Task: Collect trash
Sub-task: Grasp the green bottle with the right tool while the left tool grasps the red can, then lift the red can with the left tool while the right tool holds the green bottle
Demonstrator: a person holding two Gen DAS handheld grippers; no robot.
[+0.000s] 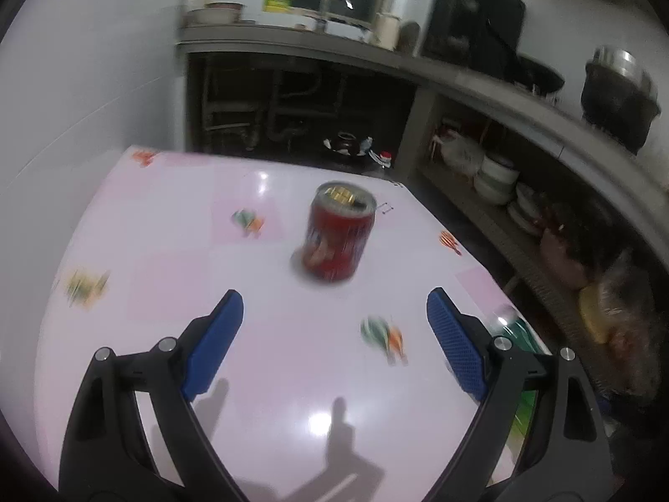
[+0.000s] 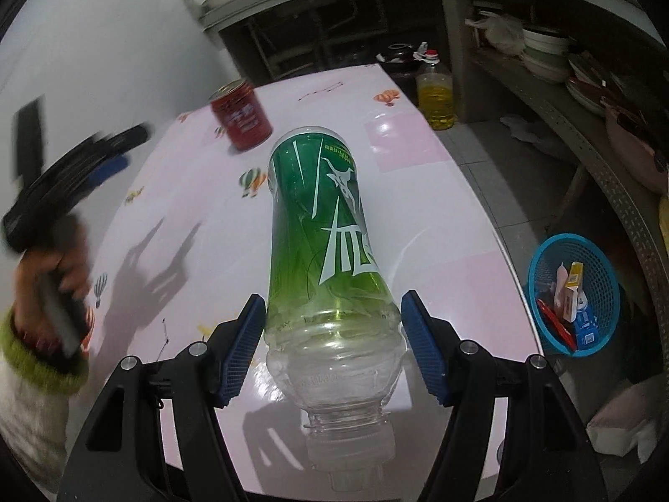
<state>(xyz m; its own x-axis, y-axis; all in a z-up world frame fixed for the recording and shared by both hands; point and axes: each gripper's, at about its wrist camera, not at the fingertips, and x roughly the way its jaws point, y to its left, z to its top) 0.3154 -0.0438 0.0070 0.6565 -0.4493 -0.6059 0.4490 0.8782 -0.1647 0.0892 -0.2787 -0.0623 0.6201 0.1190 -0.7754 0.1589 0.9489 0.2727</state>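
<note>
Green plastic bottle (image 2: 330, 251) pinched in right gripper (image 2: 333, 343) over pink table (image 2: 439, 284); red can (image 1: 339, 236) upright, far centre, beyond spread left gripper (image 1: 334, 313); blue basket (image 2: 602, 293) right, holding cartons.

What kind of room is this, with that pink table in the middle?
Most likely a home kitchen. A concrete counter holds a dark cooking pot, stacked bowls sit on the shelf beneath, and a bottle of cooking oil stands on the floor beside the table.
</note>
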